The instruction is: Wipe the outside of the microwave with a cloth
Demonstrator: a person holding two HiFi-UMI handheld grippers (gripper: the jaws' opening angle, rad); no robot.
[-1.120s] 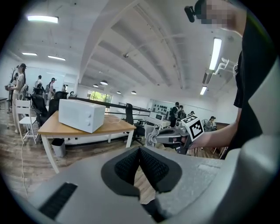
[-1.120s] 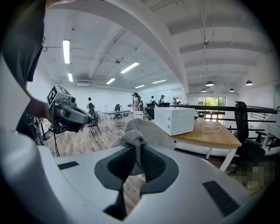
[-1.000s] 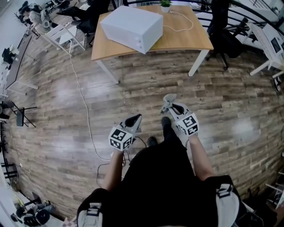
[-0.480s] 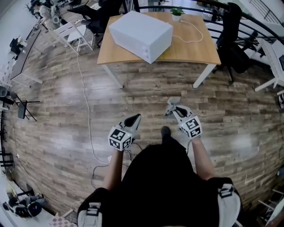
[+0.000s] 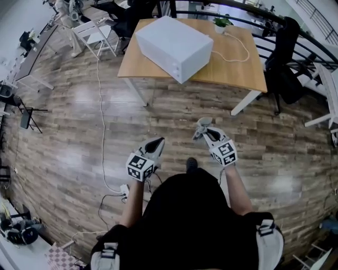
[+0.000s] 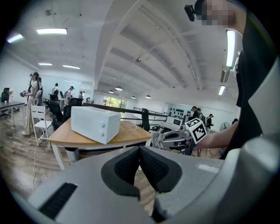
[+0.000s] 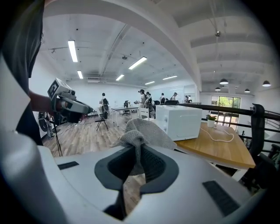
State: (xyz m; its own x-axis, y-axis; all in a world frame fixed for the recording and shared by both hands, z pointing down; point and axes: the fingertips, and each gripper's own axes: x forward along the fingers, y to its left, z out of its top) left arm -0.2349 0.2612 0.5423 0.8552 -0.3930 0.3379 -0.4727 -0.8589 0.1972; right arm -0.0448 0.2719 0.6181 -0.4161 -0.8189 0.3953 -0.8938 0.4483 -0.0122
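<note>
Right gripper [image 5: 203, 128] is clamped on a grey knitted cloth [image 7: 142, 131], which bunches up out of the closed jaws and flops over their tip. Its marker cube [image 5: 223, 153] carries black-and-white square patterns, with no letters to read. The left gripper [image 5: 159, 141] has its jaws pressed together with nothing between them, and its cube [image 5: 138, 166] bears the same kind of pattern. Both grippers are held out in front of the person, over the floor and well apart from the bench [image 5: 238, 71].

That floor [image 5: 68, 126] is grey-brown wood planking with glossy patches of reflected light, and a thin white cable [image 5: 100, 124] trails across it. The bench has a pale wooden top on white legs. The room is a big open hall with a white vaulted ceiling and strip lights. A black railing [image 5: 232, 9] runs behind the bench, a white chair [image 5: 95, 32] stands to its left, and people [image 6: 34, 103] stand in the background.

On the bench sits the microwave [image 5: 174, 41], a plain white box set at an angle. The left gripper view shows two small round knobs on its face. A white cord [image 5: 240, 51] loops beside it, near a small potted plant [image 5: 221, 22].
</note>
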